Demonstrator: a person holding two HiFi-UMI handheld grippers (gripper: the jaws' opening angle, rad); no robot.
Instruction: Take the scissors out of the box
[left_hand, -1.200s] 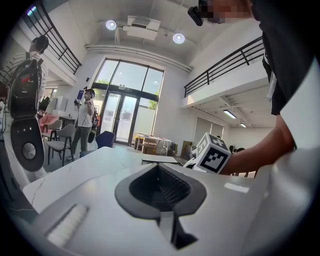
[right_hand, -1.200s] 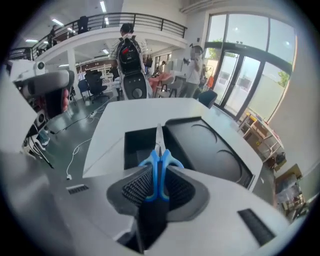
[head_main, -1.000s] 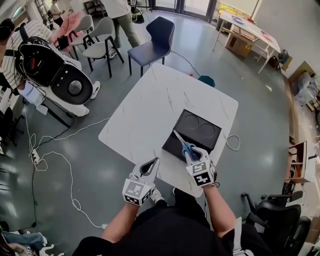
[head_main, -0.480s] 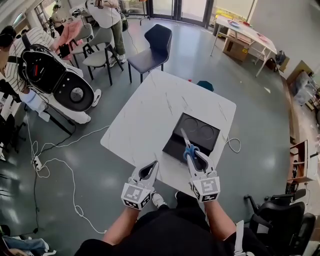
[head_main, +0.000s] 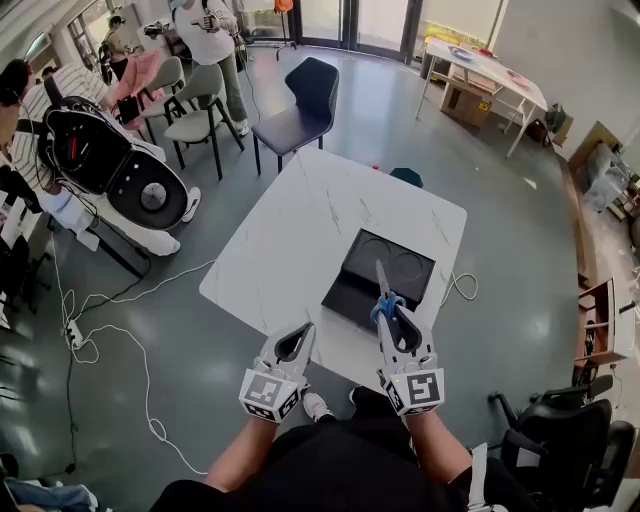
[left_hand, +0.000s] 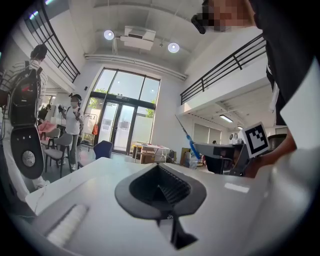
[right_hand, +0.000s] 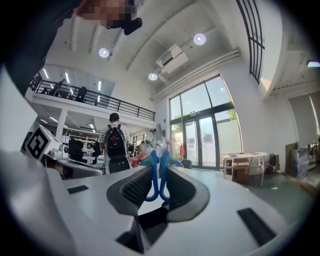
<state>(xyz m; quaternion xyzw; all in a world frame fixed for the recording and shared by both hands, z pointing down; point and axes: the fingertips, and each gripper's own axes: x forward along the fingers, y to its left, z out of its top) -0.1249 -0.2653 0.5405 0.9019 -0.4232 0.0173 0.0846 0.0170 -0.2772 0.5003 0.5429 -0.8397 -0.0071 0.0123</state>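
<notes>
My right gripper (head_main: 391, 312) is shut on the blue handles of the scissors (head_main: 385, 298), held in the air over the near edge of the open black box (head_main: 400, 262). The grey blades point up and away from me. In the right gripper view the blue handle loops (right_hand: 158, 176) sit squeezed between the ribbed pads (right_hand: 134, 189). My left gripper (head_main: 305, 333) hovers at the near edge of the white table (head_main: 300, 220), shut and empty. The left gripper view shows its closed jaws and, further right, the scissors (left_hand: 188, 138) in the air.
A dark blue chair (head_main: 298, 98) stands at the table's far side. A white machine (head_main: 120, 160) and several people with chairs are at the far left. Cables (head_main: 120, 300) trail over the floor on the left. A black office chair (head_main: 555, 440) is at lower right.
My right gripper has risen with the scissors and swung from pointing down at the box to nearly level. The scissors have come up off the box. The left gripper has hardly moved.
</notes>
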